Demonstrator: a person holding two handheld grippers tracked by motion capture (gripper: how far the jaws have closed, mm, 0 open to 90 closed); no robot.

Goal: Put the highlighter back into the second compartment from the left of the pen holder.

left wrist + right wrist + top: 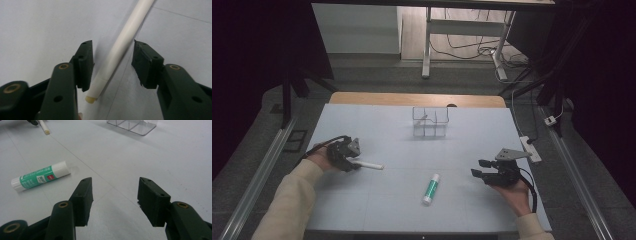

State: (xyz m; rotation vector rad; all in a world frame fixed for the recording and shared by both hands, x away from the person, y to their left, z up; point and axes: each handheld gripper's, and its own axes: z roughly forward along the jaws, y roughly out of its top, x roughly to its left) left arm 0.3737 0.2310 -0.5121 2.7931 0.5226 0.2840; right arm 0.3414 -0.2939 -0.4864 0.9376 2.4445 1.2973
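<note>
The left gripper [112,62] sits near the table's [377,210] left edge, its 2 jaws apart around the white pen [120,47], which lies flat between them with a gap on the right side. The right gripper [113,195] rests near the right edge, jaws apart with nothing between them. A glue stick [431,189] lies near the front edge, a clear box [430,121] toward the back edge.

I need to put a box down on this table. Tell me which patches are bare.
Free: the wide strip between the clear organizer and the glue stick, and the near edge between the glue stick and the left sleeve. Crowded: around the white pen, which lies between the left gripper's jaws, and by the right gripper.
</note>
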